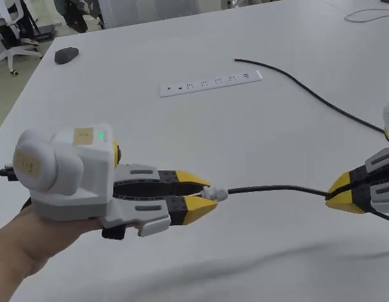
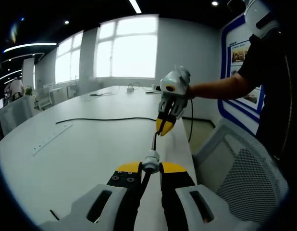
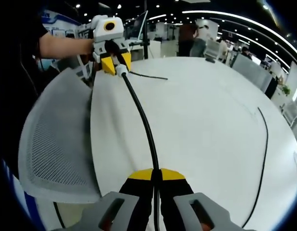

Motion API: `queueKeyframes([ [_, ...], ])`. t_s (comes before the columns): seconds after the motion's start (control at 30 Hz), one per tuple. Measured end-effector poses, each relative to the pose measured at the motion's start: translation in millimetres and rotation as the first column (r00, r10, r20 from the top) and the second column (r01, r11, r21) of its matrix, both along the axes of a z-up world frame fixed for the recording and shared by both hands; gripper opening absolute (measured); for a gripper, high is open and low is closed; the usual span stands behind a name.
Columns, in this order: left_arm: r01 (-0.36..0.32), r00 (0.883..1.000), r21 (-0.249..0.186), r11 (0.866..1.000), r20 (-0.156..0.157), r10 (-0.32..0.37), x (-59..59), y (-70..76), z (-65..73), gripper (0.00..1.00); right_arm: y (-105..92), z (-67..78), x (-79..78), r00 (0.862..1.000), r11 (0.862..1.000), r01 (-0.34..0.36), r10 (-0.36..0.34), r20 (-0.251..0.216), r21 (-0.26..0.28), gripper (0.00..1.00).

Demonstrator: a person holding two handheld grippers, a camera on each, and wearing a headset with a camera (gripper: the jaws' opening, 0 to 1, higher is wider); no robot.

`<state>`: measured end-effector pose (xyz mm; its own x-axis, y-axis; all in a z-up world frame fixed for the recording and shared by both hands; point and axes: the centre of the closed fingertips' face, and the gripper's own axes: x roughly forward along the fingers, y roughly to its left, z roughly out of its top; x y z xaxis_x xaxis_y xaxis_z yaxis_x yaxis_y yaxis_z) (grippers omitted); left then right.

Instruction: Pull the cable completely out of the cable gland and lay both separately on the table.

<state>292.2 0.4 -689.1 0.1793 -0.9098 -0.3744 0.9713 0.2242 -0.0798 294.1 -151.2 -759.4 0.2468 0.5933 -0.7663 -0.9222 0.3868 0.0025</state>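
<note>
Pinching the cable gland (image 1: pixel 216 193) in the yellow tips of the left gripper (image 1: pixel 206 196), lower centre of the head view, jaws closed on its pale body. Clamping the black cable (image 1: pixel 276 187) in the right gripper (image 1: pixel 335 194) at the right edge, jaws pressed together around the sheath. Not yet parted: a taut run of cable from gland to right gripper, held just above the white table (image 1: pixel 245 138), nothing laid down. Probably mid-pull. Could lose the gland, gripped only at the very tips, if pulled off-axis. Could slide the right jaws along the smooth sheath instead of drawing it through, given a tight seal inside the gland. Could jerk apart on sudden release and drop a part past the near table edge, toward the mesh chair (image 3: pixel 57 144) at left of the right gripper view
</note>
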Motion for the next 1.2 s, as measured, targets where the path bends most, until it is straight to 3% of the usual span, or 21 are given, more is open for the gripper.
queueKeyframes([
  [0.37,-0.019,1.000,0.008,1.000,-0.011,0.019,0.1,10.3,-5.4,0.15,-29.0,-35.6,-4.9,0.995,0.996,0.069,-0.072,-0.067,-0.050,0.00],
  [0.7,-0.018,1.000,0.014,1.000,-0.005,0.018,-0.1,10.5,-7.1,0.15,-28.7,-38.6,-8.7,0.993,0.996,0.069,-0.075,-0.092,-0.065,0.00],
  [0.8,-0.024,1.000,0.015,1.000,-0.010,0.024,0.9,11.4,-7.8,0.15,-28.9,-36.9,-6.2,0.995,0.996,0.062,-0.067,-0.077,-0.065,0.00],
  [0.93,-0.030,1.000,0.011,0.999,-0.009,0.030,0.7,12.5,-7.6,0.15,-22.2,-31.9,-11.4,0.994,0.994,0.032,-0.042,-0.101,-0.101,0.12],
  [1.0,-0.030,0.999,0.024,0.999,-0.013,0.030,-0.1,12.3,-11.6,0.15,-10.9,-22.8,-10.6,0.995,0.996,0.022,-0.030,-0.092,-0.081,0.19],
  [1.2,-0.025,1.000,0.026,0.999,-0.014,0.025,-2.3,10.6,-14.3,0.15,30.0,12.8,-5.8,0.998,0.999,-0.028,0.029,-0.057,0.018,0.18],
])
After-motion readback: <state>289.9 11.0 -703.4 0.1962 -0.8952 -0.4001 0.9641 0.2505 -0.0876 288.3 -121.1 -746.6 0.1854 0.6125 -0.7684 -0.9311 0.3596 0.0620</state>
